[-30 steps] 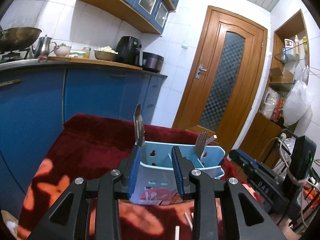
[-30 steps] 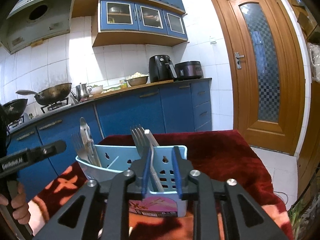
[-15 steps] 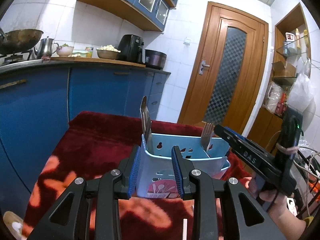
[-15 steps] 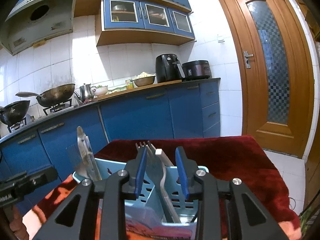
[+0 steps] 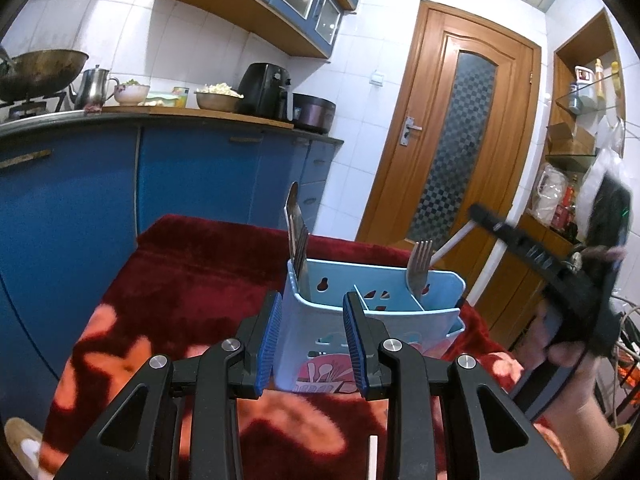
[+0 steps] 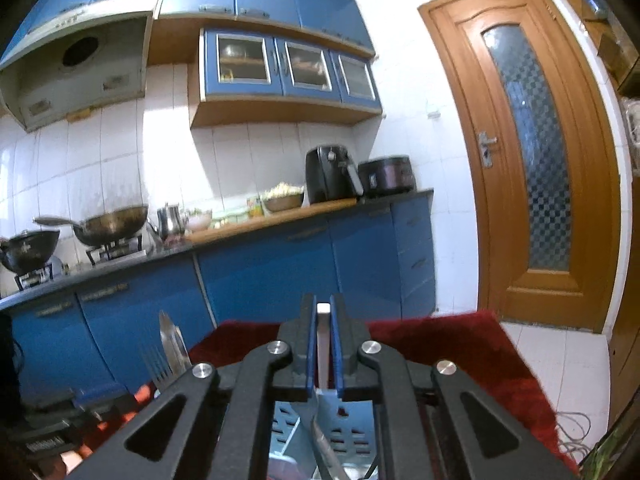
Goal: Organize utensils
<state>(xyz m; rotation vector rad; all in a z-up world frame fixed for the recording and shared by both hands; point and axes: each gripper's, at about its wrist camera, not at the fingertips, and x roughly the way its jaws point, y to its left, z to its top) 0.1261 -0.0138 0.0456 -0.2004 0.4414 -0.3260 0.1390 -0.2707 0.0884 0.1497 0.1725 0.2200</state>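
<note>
- Since a second ago the right gripper [image 6: 323, 350] has risen and its jaws have just been closing; they now pinch a white-handled utensil [image 6: 322, 344], which was standing loose in the holder before.
- The left gripper [image 5: 312, 344] has not shifted: its blue pads press the near left end of the light-blue utensil holder [image 5: 372, 320], which stands on a dark red patterned blanket [image 5: 192, 280].
- Around: blue cabinets and a counter with a wok [image 5: 38, 68], a kettle [image 5: 94, 86], bowls, a black air fryer [image 5: 264, 90] and a cooker; a wooden door [image 5: 456, 148] with patterned glass is behind the holder.
- Nothing lies between the left jaws and the holder; the right gripper's own body hides most of the holder in its view.
- Writing: the holder's front carries a pink cutlery picture (no words legible); the right gripper's side marking is blurred.
- A fork [image 5: 420, 268] stands tines-up in the right compartment, and flat metal utensils [image 5: 298, 232] stand upright at the left end. The pinched utensil's long axis runs up out of the holder, white end topmost, leaning right in the left view.
</note>
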